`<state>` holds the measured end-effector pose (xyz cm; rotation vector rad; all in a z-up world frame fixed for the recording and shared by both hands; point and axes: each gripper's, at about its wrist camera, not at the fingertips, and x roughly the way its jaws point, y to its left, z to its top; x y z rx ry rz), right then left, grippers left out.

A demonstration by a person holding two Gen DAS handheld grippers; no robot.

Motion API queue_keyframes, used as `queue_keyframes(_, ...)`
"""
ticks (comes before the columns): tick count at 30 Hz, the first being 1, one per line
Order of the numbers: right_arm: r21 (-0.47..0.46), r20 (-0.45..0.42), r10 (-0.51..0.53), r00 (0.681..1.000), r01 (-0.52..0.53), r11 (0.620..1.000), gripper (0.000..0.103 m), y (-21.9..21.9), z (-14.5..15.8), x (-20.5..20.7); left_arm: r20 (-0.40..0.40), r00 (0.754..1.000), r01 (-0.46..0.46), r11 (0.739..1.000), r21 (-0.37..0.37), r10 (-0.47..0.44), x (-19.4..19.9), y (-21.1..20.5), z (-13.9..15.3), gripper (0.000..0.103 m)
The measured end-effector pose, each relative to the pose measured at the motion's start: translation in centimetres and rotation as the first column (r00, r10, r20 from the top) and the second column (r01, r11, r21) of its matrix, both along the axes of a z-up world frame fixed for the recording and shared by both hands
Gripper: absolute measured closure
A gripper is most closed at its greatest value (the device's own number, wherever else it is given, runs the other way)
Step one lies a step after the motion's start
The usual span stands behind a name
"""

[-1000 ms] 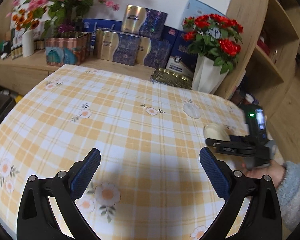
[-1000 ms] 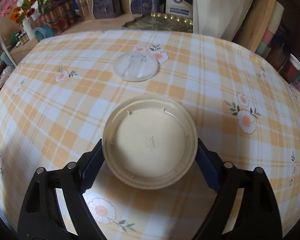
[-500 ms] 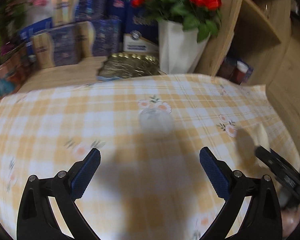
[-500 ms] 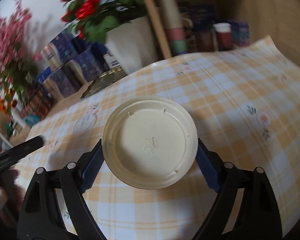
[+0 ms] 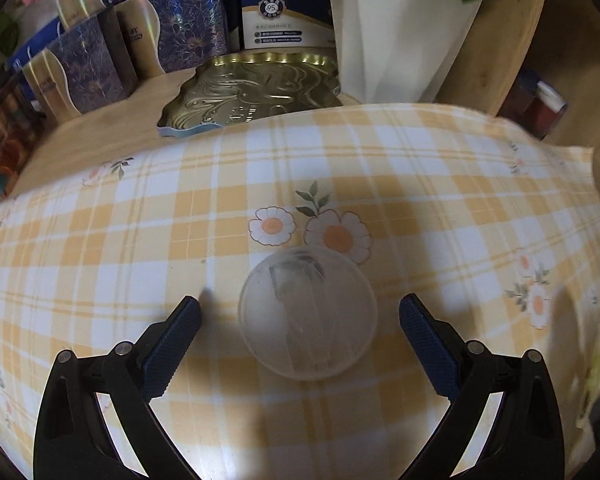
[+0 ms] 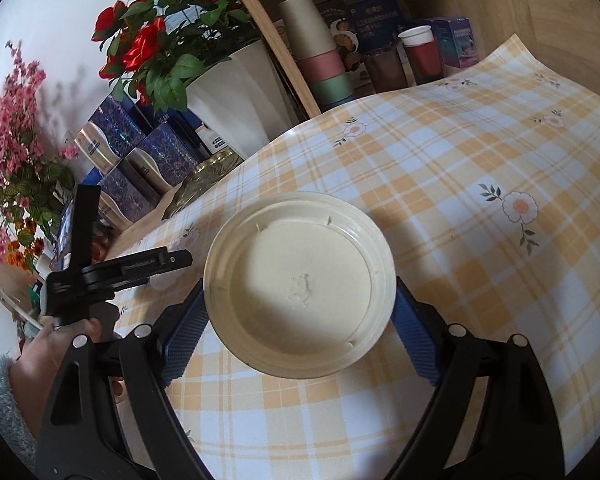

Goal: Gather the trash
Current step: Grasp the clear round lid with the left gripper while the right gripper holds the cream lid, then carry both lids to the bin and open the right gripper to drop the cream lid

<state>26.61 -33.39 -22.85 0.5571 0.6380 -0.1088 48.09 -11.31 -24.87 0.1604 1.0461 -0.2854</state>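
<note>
Now, in the left wrist view, the left gripper (image 5: 300,316) is hanging wide open around the clear lid (image 5: 308,312) lying on the bench (image 5: 100,240), fingers touching nothing; I'd be centring before squeezing. In the right wrist view, the right gripper (image 6: 300,312) is clamping the cream lid (image 6: 300,284), carrying it above the bench.

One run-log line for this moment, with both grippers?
left gripper: open around clear lid | right gripper: shut on cream lid
</note>
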Motion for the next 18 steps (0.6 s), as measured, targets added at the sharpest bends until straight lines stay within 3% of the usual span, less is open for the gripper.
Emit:
queue_keyframes(2,0.004,0.0,0.004,1.0,-0.004,1.0,0.018,0.0,-0.1,0.0,0.012,1.0,0.007,1.0,0.01,-0.007,-0.3,-0.2,0.1,0.012)
queue_keyframes(5,0.002,-0.005,0.007,1.0,-0.007,1.0,0.018,0.0,-0.1,0.1,0.026,0.999,0.033,0.999,0.003,-0.033,-1.1,0.0,0.7,0.039)
queue_keyframes(13,-0.02,-0.018,-0.015,1.0,0.015,1.0,0.018,0.1,0.1,-0.1,-0.002,0.999,0.052,0.998,-0.031,-0.052,-5.6,0.8,1.8,0.039)
queue_keyframes(18,-0.069,-0.042,0.037,0.998,-0.04,0.997,0.018,0.9,1.9,-0.8,0.02,0.997,0.08,0.994,-0.076,-0.078,-11.7,1.8,4.4,0.039)
